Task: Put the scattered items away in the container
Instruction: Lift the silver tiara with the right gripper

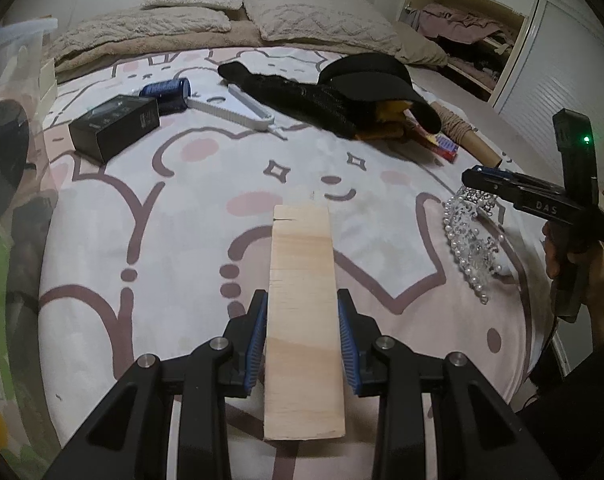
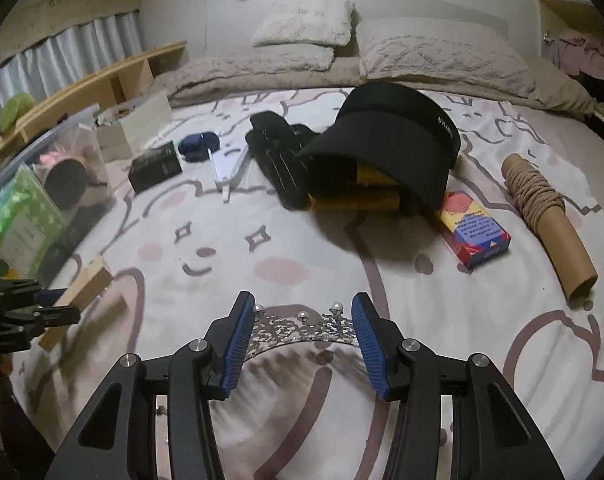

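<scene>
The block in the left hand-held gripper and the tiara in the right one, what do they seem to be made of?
The block looks like pale, unfinished wood: matte surface, faint grain lines and a small crack near its far end. The tiara seems silvery metal filigree, shiny, set with pearl-like beads and probably clear stones; whether these are glass or plastic cannot be told.

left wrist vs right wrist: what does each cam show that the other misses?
Left wrist only: the left gripper seen from behind, shut on the wooden block, and the open closet with clothes at upper right.

Right wrist only: the right gripper seen from behind, closed on the pearl tiara, plus the curtained window and wooden shelf at left.

Both: the bed sheet, black visor cap, black box, red and blue carton, twine-wrapped tube, and clear storage bin.
</scene>
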### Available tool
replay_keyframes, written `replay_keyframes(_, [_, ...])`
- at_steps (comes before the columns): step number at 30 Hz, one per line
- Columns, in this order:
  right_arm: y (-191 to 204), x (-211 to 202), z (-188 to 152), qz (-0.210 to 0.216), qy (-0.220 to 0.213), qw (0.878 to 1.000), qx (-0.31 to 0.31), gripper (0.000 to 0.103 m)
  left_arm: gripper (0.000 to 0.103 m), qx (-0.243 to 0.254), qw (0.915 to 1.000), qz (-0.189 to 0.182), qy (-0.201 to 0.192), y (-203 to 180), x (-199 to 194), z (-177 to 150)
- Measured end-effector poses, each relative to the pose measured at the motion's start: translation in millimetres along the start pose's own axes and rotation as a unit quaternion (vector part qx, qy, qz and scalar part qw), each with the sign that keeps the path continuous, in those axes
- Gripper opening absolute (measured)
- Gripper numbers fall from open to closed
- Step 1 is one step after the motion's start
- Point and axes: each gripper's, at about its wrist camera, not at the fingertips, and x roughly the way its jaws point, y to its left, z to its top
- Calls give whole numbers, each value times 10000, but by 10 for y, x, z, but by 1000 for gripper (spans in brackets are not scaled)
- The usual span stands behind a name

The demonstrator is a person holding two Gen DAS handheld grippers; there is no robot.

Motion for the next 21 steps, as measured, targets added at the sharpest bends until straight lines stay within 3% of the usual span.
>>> replay_keyframes(8, [93, 24, -19, -190, -32, 9991, -390, 52, 33, -57, 9999, 10, 137, 43, 76, -92])
replay_keyframes(11, [133, -1, -19, -299, -122, 9980, -552, 76, 33, -75, 9998, -11, 191, 49, 110, -121])
replay_keyframes(17, [161, -8, -14, -222, -146, 9977, -623, 76, 33, -96, 9997, -37, 220, 57, 144, -129])
replay_keyframes(21, [204, 22, -35, -213, -49, 9969, -750, 56, 33, -103, 9997, -42, 232, 60, 168, -130])
